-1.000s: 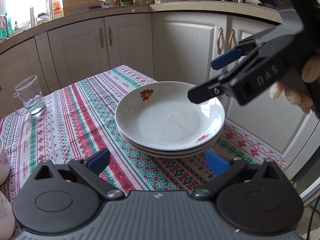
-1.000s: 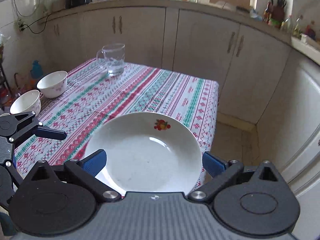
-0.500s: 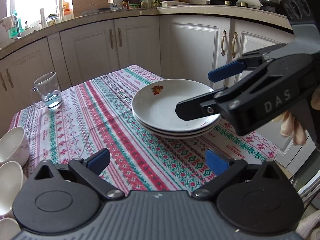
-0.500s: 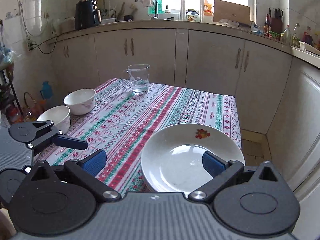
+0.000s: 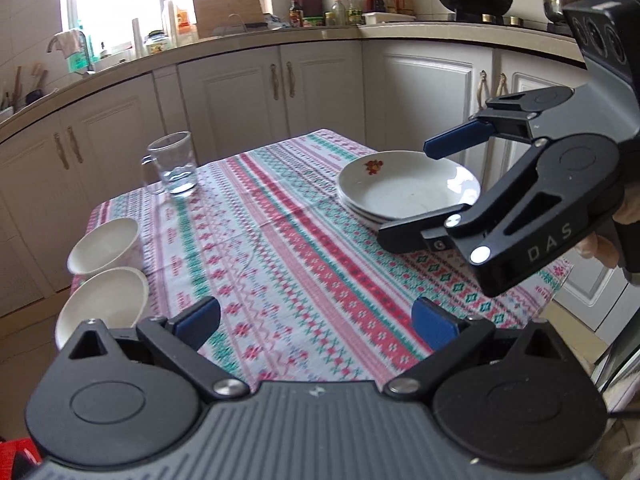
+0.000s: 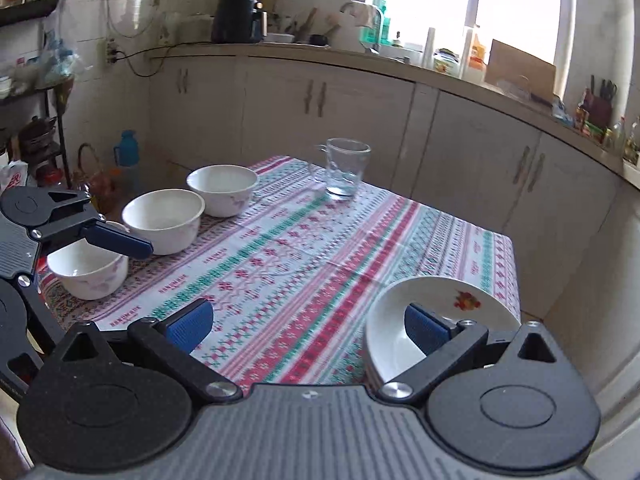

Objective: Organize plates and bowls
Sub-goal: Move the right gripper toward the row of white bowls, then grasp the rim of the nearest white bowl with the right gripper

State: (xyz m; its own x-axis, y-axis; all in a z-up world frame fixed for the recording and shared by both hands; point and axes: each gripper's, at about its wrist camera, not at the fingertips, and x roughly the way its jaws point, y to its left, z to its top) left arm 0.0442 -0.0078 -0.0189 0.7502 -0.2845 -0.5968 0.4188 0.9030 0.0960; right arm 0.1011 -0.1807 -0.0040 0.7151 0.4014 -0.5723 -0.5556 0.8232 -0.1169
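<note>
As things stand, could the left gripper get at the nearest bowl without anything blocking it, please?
Probably yes: the left gripper is open and hangs just above the nearest bowl, with nothing between them; the next bowl stands close beside it.

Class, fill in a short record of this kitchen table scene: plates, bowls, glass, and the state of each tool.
plates: stack of white plates, fruit motif on the top one, at the table's right edge
bowls: three white bowls, unstacked, in a row along the left edge
glass mug: upright at the far side, a little water in it
left tool: open, holding nothing
right tool: open, holding nothing
</note>
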